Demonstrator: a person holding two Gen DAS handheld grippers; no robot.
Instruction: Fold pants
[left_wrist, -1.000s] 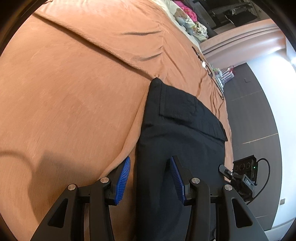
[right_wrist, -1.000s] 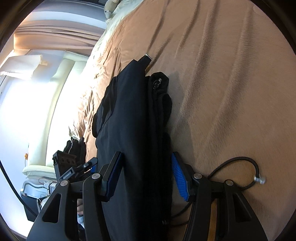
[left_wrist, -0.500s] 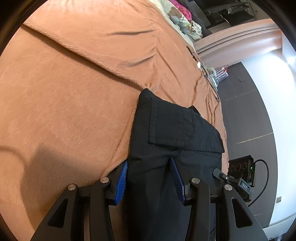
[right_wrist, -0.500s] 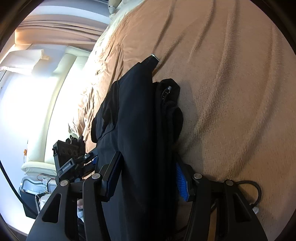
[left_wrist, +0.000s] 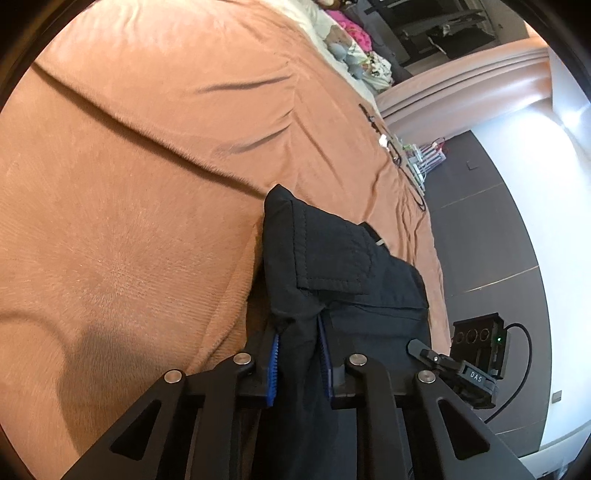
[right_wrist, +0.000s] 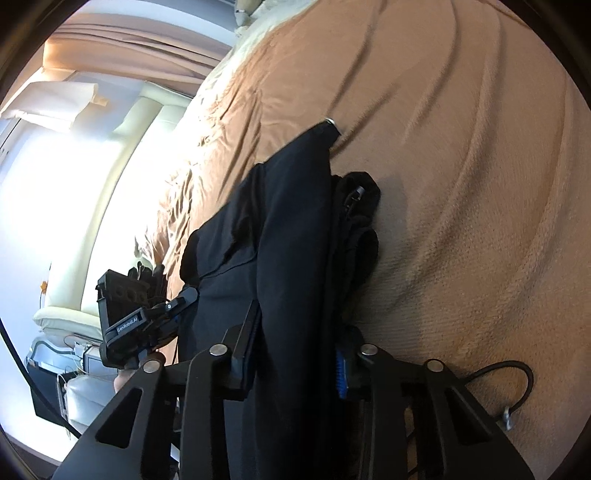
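Left wrist view. The left gripper (left_wrist: 298, 363) is closing its blue-padded jaws on a gathered ridge of the black pants (left_wrist: 343, 266), which lie on the orange blanket (left_wrist: 147, 184) near the bed's edge. Cloth fills the gap between the pads and puckers just ahead of them, so the fabric is pinched. A hemmed end lies doubled over the layer beneath, which suggests the pants are already folded lengthwise; the crosswise fold appears still to be made. The other gripper's body shows at lower right, past the cloth. A second ago these jaws stood well apart astride flat fabric; they have since narrowed onto it, and the doubled end has drawn closer to the camera.

Right wrist view. The right gripper (right_wrist: 295, 356) is likewise closing on the pants (right_wrist: 291, 229), taking a thicker bundle near the waist end, where a bunched roll and a metal fastener (right_wrist: 330, 120) show. The fabric bulges between the two pads, and both press on it. A black cable (right_wrist: 517, 373) lies on the blanket (right_wrist: 461, 166) beside the gripper. Compared with a second ago, the jaws are narrower and the bundle stands slightly raised, the cable now showing farther right. Judged from both views, grasping is done; lifting and folding over remain.
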